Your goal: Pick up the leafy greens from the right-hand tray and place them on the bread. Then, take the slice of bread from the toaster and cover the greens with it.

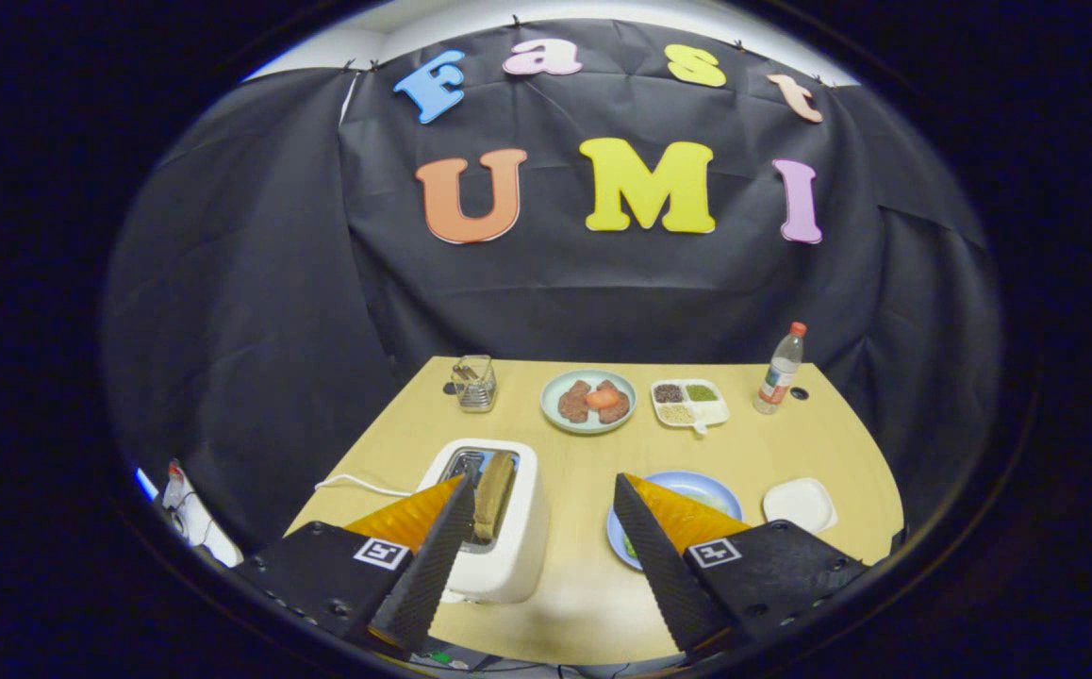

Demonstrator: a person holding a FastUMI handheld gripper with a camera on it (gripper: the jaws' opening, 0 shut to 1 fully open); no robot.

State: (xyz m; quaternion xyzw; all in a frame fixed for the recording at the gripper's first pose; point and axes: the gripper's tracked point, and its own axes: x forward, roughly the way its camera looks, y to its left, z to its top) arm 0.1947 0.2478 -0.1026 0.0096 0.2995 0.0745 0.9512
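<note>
So we're looking down at a wooden table (593, 575) from just above its near edge. Over on the left there's a white toaster (499, 556) with a slice of bread (494, 492) standing upright in its slot, and behind it a little glass jar (475, 384). Our gripper (543, 514) has its fingers spread wide with nothing between them, the left finger sitting in front of the toaster. Mid-table at the back we've got a green plate (555, 415) of meat, then a white divided tray (711, 412) with seeds. The right finger covers most of a blue plate (711, 490), some green just showing at its edge. Further right: a small white dish (799, 505), and a bottle (780, 370) at the back
</note>
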